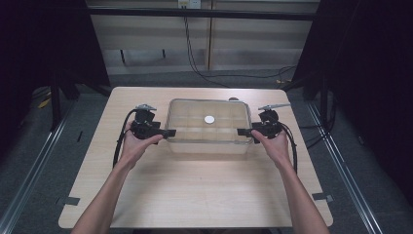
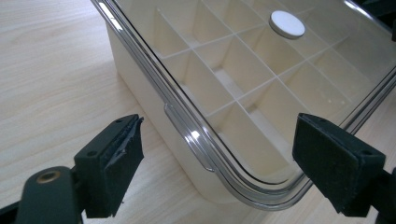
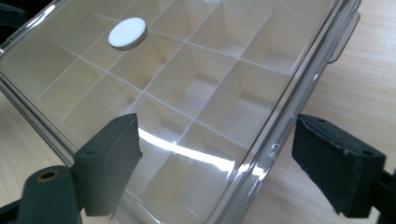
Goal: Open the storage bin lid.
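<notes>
The cream plastic divided box with its clear lid and white round knob sat mid-table. The left gripper and right gripper flanked its ends, jaws spread wide and empty, probably lined up to lift the lid evenly.

No readable text, labels or numbers, seemingly (dim high view)

Dim surroundings, overhead glare on lid
</notes>
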Tool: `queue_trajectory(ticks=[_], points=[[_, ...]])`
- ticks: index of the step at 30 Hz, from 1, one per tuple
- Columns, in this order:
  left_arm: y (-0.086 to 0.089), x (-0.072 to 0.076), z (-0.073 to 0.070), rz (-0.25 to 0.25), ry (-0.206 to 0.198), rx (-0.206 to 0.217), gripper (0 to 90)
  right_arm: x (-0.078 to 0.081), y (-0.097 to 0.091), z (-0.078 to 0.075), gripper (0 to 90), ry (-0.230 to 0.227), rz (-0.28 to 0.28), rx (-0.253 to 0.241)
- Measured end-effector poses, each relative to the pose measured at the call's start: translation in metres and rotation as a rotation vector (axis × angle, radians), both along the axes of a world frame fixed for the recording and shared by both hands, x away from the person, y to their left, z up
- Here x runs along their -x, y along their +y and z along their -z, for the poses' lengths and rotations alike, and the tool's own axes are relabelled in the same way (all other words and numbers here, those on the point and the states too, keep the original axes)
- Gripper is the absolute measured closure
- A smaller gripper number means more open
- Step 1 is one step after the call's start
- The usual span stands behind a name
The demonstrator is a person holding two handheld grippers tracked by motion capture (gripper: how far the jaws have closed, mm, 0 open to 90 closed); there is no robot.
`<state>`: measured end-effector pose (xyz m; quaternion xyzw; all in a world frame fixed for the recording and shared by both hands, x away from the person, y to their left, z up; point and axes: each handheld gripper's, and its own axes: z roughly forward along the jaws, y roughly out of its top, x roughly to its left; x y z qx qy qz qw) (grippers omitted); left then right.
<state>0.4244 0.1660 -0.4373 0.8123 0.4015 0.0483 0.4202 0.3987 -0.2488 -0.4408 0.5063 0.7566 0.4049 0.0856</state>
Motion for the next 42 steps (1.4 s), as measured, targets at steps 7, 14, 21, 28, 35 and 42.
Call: queue_trajectory(ticks=[7,14,21,28,35,42], points=[[-0.008,-0.001,0.005,0.027,0.007,-0.014,16.1,-0.002,0.005,0.008,12.5,0.019,0.005,0.004],[-0.015,-0.003,0.005,0.038,0.005,-0.026,13.6,-0.005,0.007,0.009,10.6,0.030,0.005,0.001],[-0.016,-0.007,0.007,0.060,0.021,-0.012,11.8,-0.010,0.008,0.010,8.8,0.035,0.011,-0.003],[-0.021,-0.010,0.007,0.059,0.032,-0.030,8.5,-0.014,0.007,0.013,8.4,0.054,0.027,-0.033],[-0.023,-0.011,0.009,0.056,0.051,-0.020,6.5,-0.017,0.005,0.016,8.3,0.071,0.037,-0.065],[-0.019,-0.015,0.011,0.071,0.074,0.015,10.3,-0.020,0.006,0.018,8.4,0.112,0.078,-0.093]])
